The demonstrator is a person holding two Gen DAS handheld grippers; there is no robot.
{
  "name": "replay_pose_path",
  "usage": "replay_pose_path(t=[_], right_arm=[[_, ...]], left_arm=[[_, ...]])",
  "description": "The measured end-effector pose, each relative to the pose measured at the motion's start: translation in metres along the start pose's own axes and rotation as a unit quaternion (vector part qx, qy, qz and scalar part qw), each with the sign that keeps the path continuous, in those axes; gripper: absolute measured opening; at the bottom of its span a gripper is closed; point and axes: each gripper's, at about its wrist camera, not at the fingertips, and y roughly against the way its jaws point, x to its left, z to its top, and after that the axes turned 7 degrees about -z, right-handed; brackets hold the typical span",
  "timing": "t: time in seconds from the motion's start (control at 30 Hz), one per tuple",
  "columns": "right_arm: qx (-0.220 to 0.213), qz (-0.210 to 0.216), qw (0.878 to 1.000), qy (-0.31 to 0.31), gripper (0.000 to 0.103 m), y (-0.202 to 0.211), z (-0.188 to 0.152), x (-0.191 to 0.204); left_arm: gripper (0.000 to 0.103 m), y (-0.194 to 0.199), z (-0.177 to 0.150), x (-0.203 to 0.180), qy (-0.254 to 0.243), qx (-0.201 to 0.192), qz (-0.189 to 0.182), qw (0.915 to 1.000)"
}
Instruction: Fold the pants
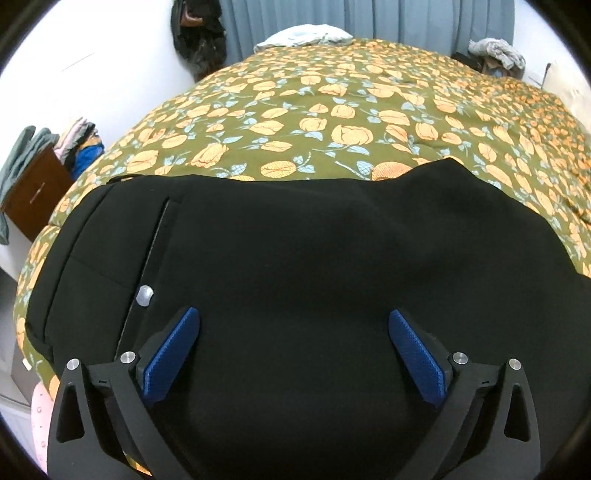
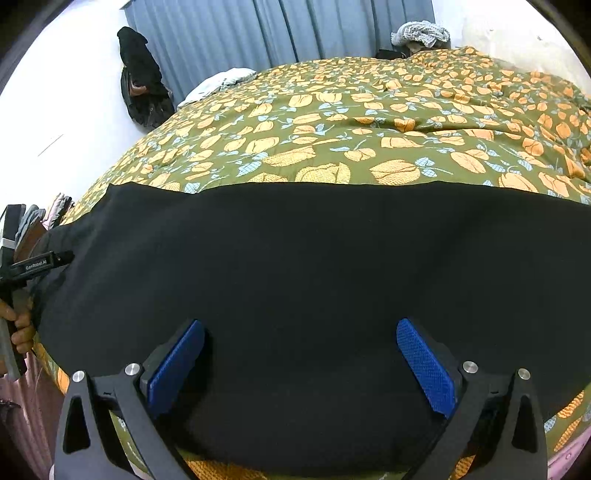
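Black pants (image 1: pixel 295 258) lie flat across the near edge of a bed with a green and orange floral cover (image 1: pixel 332 110). In the left wrist view the waistband end with a pocket seam and a silver button (image 1: pixel 144 296) is at the left. My left gripper (image 1: pixel 294 321) is open and empty just above the pants. In the right wrist view the pants (image 2: pixel 314 266) stretch across as a wide black band, and my right gripper (image 2: pixel 301 332) is open and empty above them. The left gripper (image 2: pixel 35 264) shows at the far left edge, held by a hand.
A white pillow (image 1: pixel 303 35) lies at the bed's far end before blue curtains (image 2: pixel 258 33). Dark bags (image 1: pixel 197 33) hang on the white wall. A brown cabinet (image 1: pixel 33 192) with stacked clothes stands at the left. Crumpled grey cloth (image 2: pixel 421 33) sits at the far right.
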Motion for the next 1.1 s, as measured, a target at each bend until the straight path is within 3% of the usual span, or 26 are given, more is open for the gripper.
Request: replay_pose_path(t=[0.4,0.53,0.63,0.7,0.9,0.97,1.03,1.1], right_arm=[[-0.003,-0.004,1.000,0.000,0.103,0.001,0.000,0.000],[0.021,0.012,1.000,-0.010,0.103,0.014,0.018,-0.009],[-0.008,0.044,0.996,-0.081,0.103,0.037,0.037,-0.047],[-0.008,0.043,0.993,-0.108,0.103,0.049,0.058,-0.088],[-0.004,-0.043,0.989,-0.142,0.103,0.086,0.112,-0.243],[0.013,-0.063,0.984,-0.169,0.103,0.093,0.118,-0.300],[0.045,-0.042,0.979,-0.193,0.103,0.091,0.115,-0.340],[0.075,-0.019,0.978,-0.195,0.096,0.087,0.108,-0.359]], left_arm=[[0.102,0.000,-0.003,-0.001,-0.004,-0.009,0.004,0.9999],[0.102,0.000,-0.003,-0.001,-0.005,-0.008,0.003,0.9999],[0.102,0.000,-0.003,-0.001,-0.008,-0.007,0.002,0.9999],[0.102,0.000,-0.003,-0.002,-0.007,-0.006,0.002,1.0000],[0.102,0.001,0.001,0.000,-0.005,0.008,-0.002,1.0000],[0.102,0.003,0.002,0.001,-0.004,0.015,-0.005,0.9999],[0.102,0.006,0.002,0.003,0.002,0.020,-0.009,0.9998],[0.102,0.011,0.002,0.005,0.013,0.026,-0.016,0.9995]])
